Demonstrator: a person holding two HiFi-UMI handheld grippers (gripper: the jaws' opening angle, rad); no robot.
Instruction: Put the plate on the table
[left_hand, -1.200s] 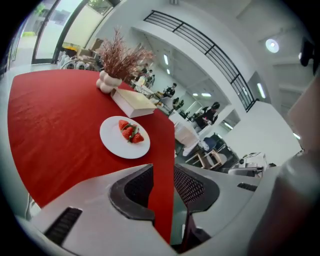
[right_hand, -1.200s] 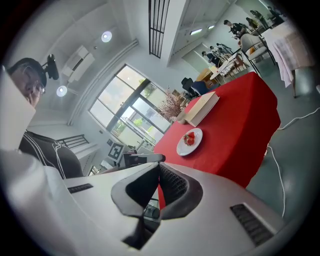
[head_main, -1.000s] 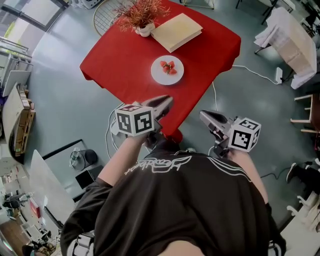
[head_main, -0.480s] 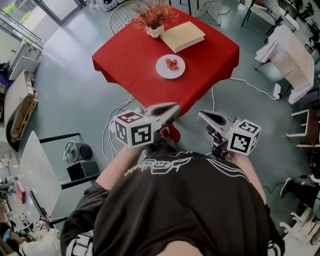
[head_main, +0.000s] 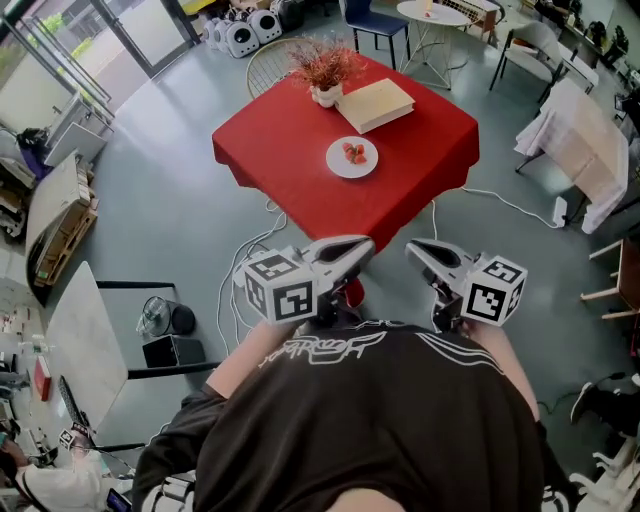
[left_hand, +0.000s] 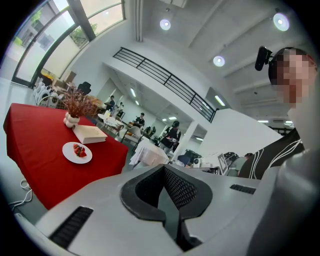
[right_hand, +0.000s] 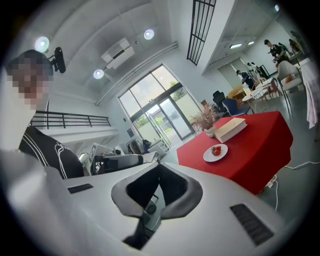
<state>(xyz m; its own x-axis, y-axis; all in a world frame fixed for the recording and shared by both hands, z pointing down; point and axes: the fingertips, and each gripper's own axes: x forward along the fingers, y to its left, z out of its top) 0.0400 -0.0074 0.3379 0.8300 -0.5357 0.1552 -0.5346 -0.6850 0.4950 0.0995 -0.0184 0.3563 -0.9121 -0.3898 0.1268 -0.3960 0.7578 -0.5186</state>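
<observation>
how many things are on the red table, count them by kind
round white plate with red fruit: 1
closed cream book: 1
small white vase of reddish dried stems: 1
total on the red-clothed table: 3

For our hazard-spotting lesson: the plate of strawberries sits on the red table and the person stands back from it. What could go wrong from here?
Cables lie on the floor by the table: a trip hazard if the person steps in.
The red cloth hangs over the edges; a snag might drag the plate, book and vase.
</observation>
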